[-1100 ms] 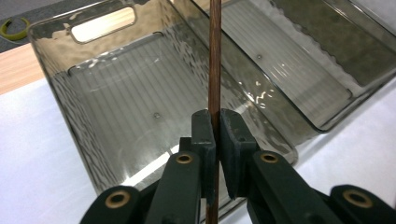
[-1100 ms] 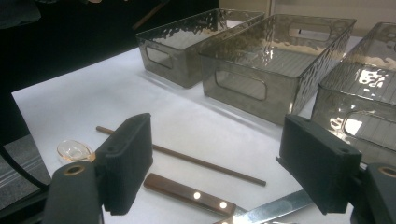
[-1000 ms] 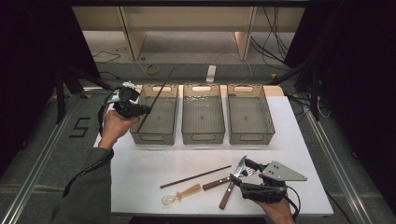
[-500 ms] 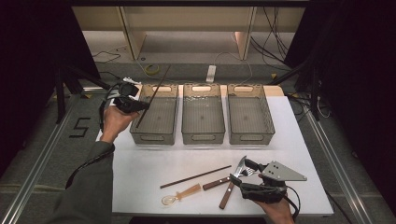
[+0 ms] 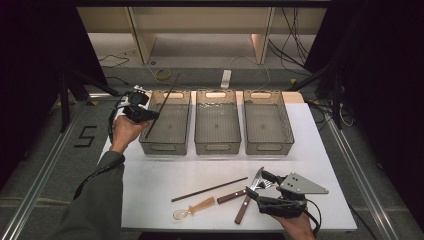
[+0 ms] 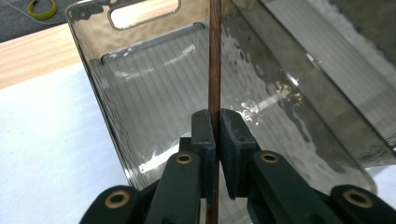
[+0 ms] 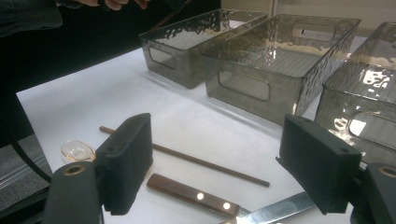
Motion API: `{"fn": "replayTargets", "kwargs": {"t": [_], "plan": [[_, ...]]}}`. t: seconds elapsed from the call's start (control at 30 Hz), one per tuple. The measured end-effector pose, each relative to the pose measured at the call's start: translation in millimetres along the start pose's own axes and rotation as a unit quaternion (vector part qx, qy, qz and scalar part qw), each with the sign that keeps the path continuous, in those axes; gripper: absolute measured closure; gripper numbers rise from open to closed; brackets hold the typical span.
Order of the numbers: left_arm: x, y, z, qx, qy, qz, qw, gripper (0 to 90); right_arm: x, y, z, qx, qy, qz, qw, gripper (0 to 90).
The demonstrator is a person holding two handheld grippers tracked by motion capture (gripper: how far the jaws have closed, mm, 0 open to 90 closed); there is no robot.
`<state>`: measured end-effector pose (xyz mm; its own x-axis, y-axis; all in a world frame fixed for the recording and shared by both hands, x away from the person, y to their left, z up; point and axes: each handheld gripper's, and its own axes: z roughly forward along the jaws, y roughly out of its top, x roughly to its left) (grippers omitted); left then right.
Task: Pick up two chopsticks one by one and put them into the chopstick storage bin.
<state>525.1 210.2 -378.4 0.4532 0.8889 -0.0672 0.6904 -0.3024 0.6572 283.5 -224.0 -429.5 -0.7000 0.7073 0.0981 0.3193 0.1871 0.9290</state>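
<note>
The long, thin brown wooden chopstick [image 5: 161, 106] is pinched in the left tongs [image 6: 216, 135], its long axis slanting over the left-hand smoked clear plastic bin [image 5: 166, 126], lower end inside. The right tongs [image 7: 219, 172] gape empty, low over the white tabletop [image 5: 310, 155], well apart from that bin, so I judge the drop falls to the left hand.

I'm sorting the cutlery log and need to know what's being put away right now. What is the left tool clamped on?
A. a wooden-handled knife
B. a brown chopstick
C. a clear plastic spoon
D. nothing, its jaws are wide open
B. In the left gripper view the left tool is shut on a thin brown chopstick, held over the leftmost bin; the knife and spoon lie on the table.
</note>
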Motion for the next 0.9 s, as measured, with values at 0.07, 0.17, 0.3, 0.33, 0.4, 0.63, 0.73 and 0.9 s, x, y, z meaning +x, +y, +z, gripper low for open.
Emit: {"fn": "replayTargets", "kwargs": {"t": [0.07, 0.17, 0.3, 0.33, 0.4, 0.63, 0.73, 0.9], "plan": [[0.1, -1.3, 2.1, 0.0, -0.001, -0.006, 1.0, 84.0, 0.5, -0.1, 0.0, 0.0, 0.0, 0.0, 1.0, 26.2], [0.8, -2.8, 6.1, 0.004, 0.0, -0.01, 0.9999, 83.9, 0.7, -0.2, 0.0, 0.0, 0.0, 0.0, 1.0, 26.2], [2.2, -4.3, 10.0, 0.008, 0.003, -0.018, 0.9998, 83.9, 0.5, -0.2, 0.3, 0.0, 0.0, -0.001, 1.0, 26.2], [2.4, -4.7, 10.5, 0.009, 0.002, -0.019, 0.9998, 83.9, 0.6, -0.3, 0.2, 0.0, 0.001, -0.001, 1.0, 26.2], [2.6, -5.1, 11.3, 0.014, 0.003, -0.021, 0.9997, 83.8, 0.5, -0.3, 0.1, 0.0, 0.001, 0.0, 1.0, 26.2], [3.1, -9.4, 16.2, 0.022, 0.012, -0.034, 0.9991, 72.3, 0.5, -0.3, -0.1, 0.0, 0.001, 0.002, 1.0, 26.2], [1.6, -9.0, 13.1, 0.018, 0.01, -0.048, 0.9986, 54.7, 0.4, -0.4, 0.1, -0.001, 0.001, 0.001, 1.0, 26.2], [-12.3, -8.4, -5.2, -0.011, -0.014, -0.045, 0.9988, 32.1, 0.0, -0.5, 0.4, -0.001, 0.001, 0.002, 1.0, 26.2]]}}
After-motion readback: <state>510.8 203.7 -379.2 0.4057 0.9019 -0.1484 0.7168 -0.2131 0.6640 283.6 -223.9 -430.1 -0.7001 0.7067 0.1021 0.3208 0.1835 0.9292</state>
